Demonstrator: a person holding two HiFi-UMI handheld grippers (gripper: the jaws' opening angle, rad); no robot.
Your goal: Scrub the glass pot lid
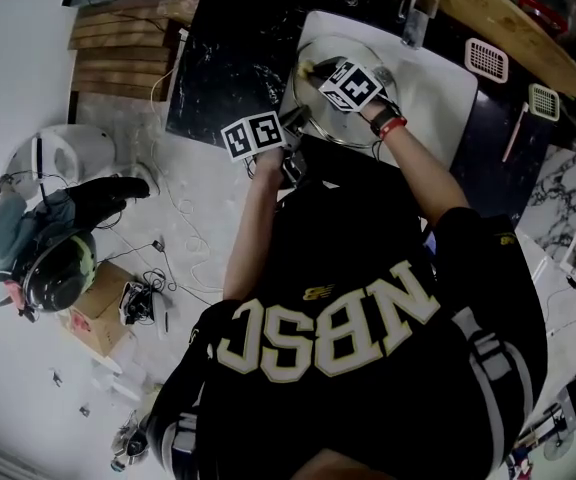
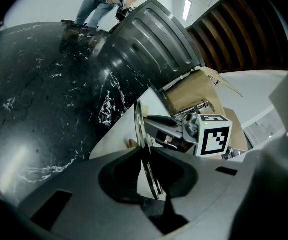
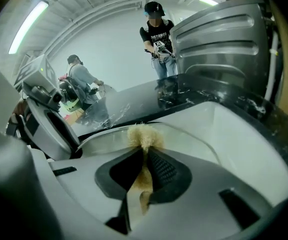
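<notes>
The glass pot lid (image 1: 373,60) with its metal rim is held tilted over the white sink (image 1: 453,93). My left gripper (image 1: 293,120) is shut on the lid's near rim. In the left gripper view the lid (image 2: 143,134) stands edge-on between the jaws of the left gripper (image 2: 151,181). My right gripper (image 1: 318,68) is shut on a tan fibrous scrubber (image 3: 144,136), whose tuft rests against the lid's glass (image 3: 184,136). The right gripper (image 3: 143,169) points down at the lid, and its marker cube (image 2: 213,134) shows behind the lid in the left gripper view.
Black marble counter (image 1: 228,58) surrounds the sink. A grey ribbed bin (image 2: 146,39) stands at the counter's far side. A faucet (image 1: 415,23) rises at the sink's back. A person (image 1: 53,253) crouches on the floor at left; another person (image 3: 156,34) stands beyond the counter.
</notes>
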